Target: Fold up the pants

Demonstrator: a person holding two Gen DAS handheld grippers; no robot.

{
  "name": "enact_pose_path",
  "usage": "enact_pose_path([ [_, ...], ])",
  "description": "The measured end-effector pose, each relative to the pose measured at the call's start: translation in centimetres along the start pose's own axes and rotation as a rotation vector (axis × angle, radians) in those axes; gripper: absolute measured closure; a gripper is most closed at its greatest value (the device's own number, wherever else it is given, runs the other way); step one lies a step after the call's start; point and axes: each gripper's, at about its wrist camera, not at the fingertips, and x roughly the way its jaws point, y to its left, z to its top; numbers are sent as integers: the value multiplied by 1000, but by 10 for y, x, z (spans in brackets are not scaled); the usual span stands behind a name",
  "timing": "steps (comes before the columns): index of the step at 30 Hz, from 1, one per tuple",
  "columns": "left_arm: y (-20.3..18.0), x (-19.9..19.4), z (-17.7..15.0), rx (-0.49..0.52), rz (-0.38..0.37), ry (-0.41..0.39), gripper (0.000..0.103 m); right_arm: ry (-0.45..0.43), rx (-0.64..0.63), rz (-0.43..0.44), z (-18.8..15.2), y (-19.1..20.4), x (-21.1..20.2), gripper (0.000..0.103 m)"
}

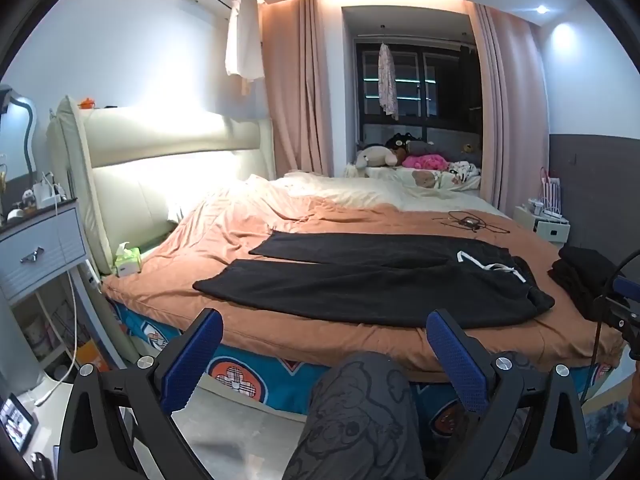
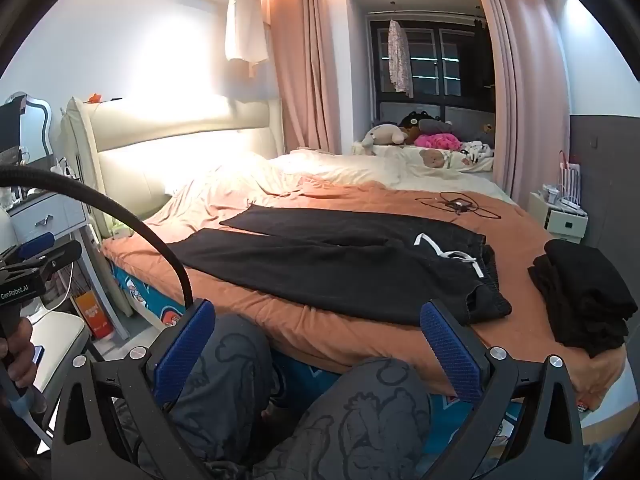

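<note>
Black pants (image 1: pixel 360 280) lie spread flat on the orange bedspread (image 1: pixel 248 224), legs pointing left, waistband with white drawstring (image 1: pixel 492 266) to the right. They also show in the right wrist view (image 2: pixel 340 268). My left gripper (image 1: pixel 324 336) is open and empty, held back from the bed's near edge, above the person's knee. My right gripper (image 2: pixel 316 328) is open and empty, also short of the bed edge, near the waistband end.
A pile of folded black clothes (image 2: pixel 584 300) sits at the bed's right corner. A black cable with a device (image 2: pixel 456 204) lies further back on the bedspread. A nightstand (image 1: pixel 40 248) and tissue box (image 1: pixel 128 260) are at left. Plush toys (image 1: pixel 400 156) are by the window.
</note>
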Motion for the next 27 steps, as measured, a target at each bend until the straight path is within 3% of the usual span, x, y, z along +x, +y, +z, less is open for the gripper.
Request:
enact_pose_path([
  [27, 4, 1, -5, -1, -4, -5, 0, 2, 13, 6, -1, 1, 6, 0],
])
